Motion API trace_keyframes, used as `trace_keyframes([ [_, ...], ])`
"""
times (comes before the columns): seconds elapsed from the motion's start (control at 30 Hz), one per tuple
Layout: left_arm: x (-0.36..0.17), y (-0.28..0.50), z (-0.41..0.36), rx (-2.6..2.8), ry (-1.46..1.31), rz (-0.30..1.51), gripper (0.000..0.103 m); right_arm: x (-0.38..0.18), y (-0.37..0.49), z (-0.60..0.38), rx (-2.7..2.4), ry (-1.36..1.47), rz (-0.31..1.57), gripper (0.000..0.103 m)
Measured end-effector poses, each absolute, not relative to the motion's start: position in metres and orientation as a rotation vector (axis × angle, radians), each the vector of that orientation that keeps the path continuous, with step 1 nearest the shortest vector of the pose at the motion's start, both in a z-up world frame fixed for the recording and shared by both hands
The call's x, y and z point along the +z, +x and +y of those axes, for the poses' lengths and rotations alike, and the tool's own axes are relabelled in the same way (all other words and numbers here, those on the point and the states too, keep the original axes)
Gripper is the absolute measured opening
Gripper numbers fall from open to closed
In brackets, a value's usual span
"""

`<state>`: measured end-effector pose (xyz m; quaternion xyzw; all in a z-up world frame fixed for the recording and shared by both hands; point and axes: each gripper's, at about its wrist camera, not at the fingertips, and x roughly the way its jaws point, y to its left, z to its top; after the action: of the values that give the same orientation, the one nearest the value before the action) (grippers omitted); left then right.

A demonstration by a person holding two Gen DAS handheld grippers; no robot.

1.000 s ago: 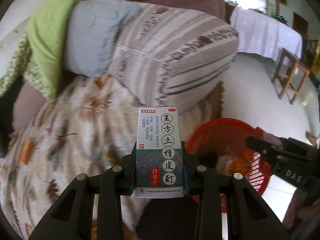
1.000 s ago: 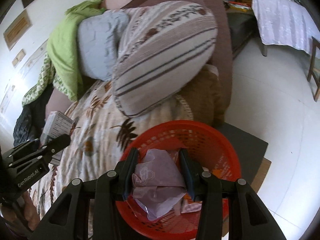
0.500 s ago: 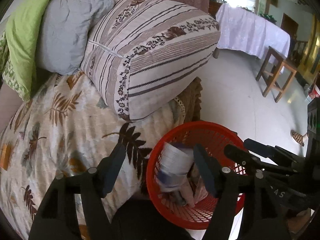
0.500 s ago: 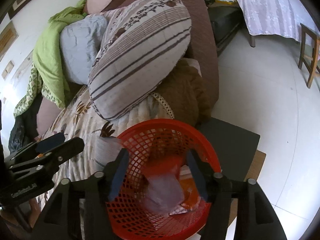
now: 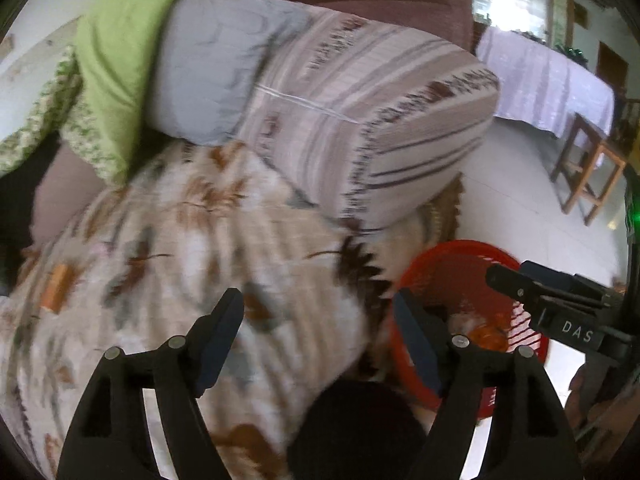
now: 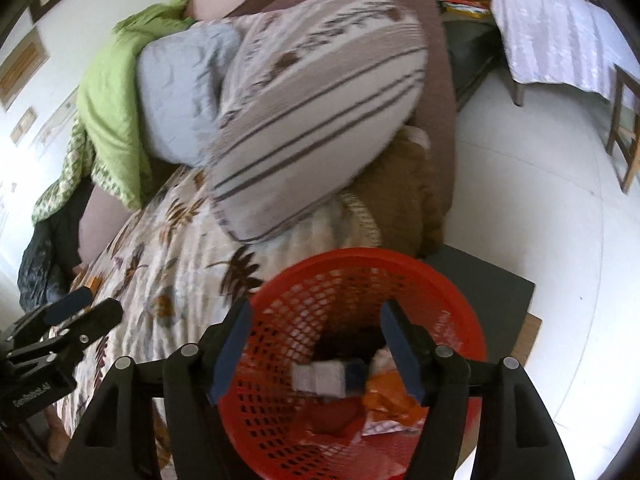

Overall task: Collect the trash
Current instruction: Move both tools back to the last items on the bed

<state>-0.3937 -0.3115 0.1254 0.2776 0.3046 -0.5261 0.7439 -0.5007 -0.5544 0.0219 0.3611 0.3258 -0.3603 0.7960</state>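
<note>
Trash (image 6: 332, 376) lies in basket (image 6: 460, 292); both grippers' fingers (image 6: 394, 334) opening, empty.

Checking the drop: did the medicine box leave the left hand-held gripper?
Yes. The left hand-held gripper, opening, holds nothing; the medicine box lies in the red basket.

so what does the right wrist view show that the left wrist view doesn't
Only the right wrist view looks down into the red mesh plastic basket, showing a white and blue carton and orange wrapper inside, plus the dark mat under it. Only the left wrist view shows the wooden stool whole. Both show the striped pillow, the leaf-print blanket, the green quilt, and each opening claw, left claw and right claw, with nothing between its fingers.
</note>
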Motion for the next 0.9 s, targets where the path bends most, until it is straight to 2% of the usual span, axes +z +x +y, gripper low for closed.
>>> trace_keyframes([
  [0.13, 0.131, -0.364, -0.283, -1.053, 0.589, 0.621, 0.081, 0.019, -0.466, -0.541, -0.690, 0.754, 0.737, 0.071],
  [0.43, 0.131, -0.271, -0.215, -0.832, 0.516, 0.633, 0.081, 0.029, -0.381, -0.494, -0.481, 0.663, 0.782, 0.072],
  [0.57, 0.134, -0.214, -0.175, -0.717, 0.469, 0.642, 0.081, 0.029, -0.334, -0.471, -0.395, 0.573, 0.819, 0.083],
  [0.9, 0.120, -0.062, -0.118, -0.462, 0.388, 0.732, 0.082, 0.008, -0.208, -0.437, -0.185, 0.475, 0.869, 0.083],
])
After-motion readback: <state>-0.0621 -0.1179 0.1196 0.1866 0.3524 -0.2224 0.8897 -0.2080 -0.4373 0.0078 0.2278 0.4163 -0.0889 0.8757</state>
